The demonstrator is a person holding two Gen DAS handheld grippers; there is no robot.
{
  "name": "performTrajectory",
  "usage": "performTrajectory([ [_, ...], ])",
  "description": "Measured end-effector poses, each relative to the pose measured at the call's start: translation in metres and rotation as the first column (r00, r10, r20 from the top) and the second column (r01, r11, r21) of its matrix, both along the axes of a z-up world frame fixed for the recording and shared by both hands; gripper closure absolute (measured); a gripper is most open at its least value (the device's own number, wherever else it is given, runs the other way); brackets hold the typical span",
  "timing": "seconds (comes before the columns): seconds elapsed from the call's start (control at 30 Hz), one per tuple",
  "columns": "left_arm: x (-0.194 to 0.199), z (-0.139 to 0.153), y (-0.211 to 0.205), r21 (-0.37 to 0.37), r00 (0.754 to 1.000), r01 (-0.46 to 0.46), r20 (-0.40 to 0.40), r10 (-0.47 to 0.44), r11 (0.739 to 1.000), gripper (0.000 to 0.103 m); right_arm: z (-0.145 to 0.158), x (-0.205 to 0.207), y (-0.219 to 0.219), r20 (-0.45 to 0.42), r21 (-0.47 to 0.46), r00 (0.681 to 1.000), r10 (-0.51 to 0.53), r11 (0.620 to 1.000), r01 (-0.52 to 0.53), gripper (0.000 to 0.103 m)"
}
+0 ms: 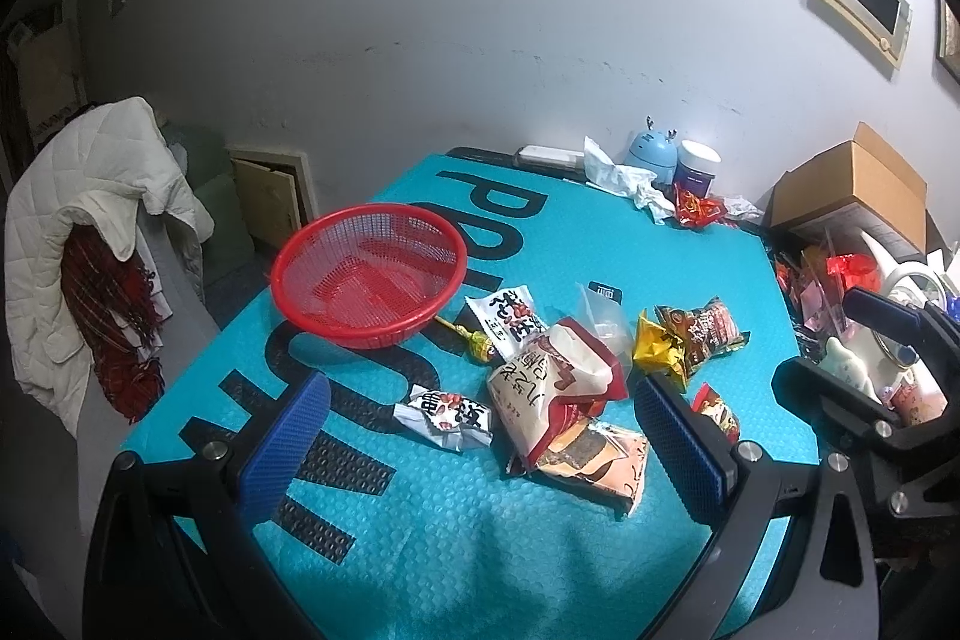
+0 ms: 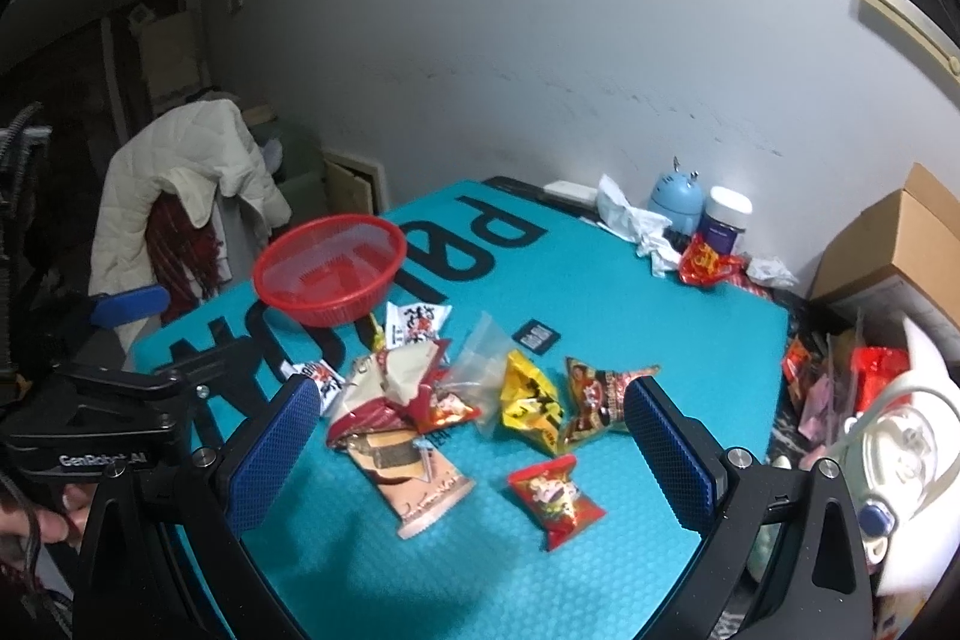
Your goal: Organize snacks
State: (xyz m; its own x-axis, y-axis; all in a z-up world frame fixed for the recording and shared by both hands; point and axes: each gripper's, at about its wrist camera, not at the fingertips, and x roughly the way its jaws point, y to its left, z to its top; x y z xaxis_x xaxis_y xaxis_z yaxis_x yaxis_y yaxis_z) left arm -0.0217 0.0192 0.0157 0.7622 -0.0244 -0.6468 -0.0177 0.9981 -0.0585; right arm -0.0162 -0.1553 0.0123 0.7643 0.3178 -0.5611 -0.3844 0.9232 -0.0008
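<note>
- Your left gripper: jaws spread wide, holding nothing, above the snack pile.
- Your right gripper: same, wide and empty, over the snacks.
- Red basket empty, just beyond pile, far-left on teal mat.

right tool gaping, empty | snack packets scattered (teal mat) | red basket beyond

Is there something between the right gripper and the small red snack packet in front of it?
Nothing visible. The right gripper is open above the mat, and the red snack packet lies alone between its jaws' line.
</note>
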Motion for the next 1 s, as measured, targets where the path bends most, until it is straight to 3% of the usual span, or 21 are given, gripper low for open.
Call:
performTrajectory([
  [0.3,0.009,-0.019,0.006,-0.006,0.999,0.030,-0.041,-0.030,1.000,0.000,-0.018,0.004,0.006,-0.050,0.007,0.999,-0.006,1.000,0.006,0.000],
  [1.0,0.020,-0.086,0.026,-0.038,0.975,0.089,-0.200,-0.095,0.995,0.000,-0.097,0.015,0.019,-0.238,0.065,0.971,-0.026,0.997,0.043,0.000],
])
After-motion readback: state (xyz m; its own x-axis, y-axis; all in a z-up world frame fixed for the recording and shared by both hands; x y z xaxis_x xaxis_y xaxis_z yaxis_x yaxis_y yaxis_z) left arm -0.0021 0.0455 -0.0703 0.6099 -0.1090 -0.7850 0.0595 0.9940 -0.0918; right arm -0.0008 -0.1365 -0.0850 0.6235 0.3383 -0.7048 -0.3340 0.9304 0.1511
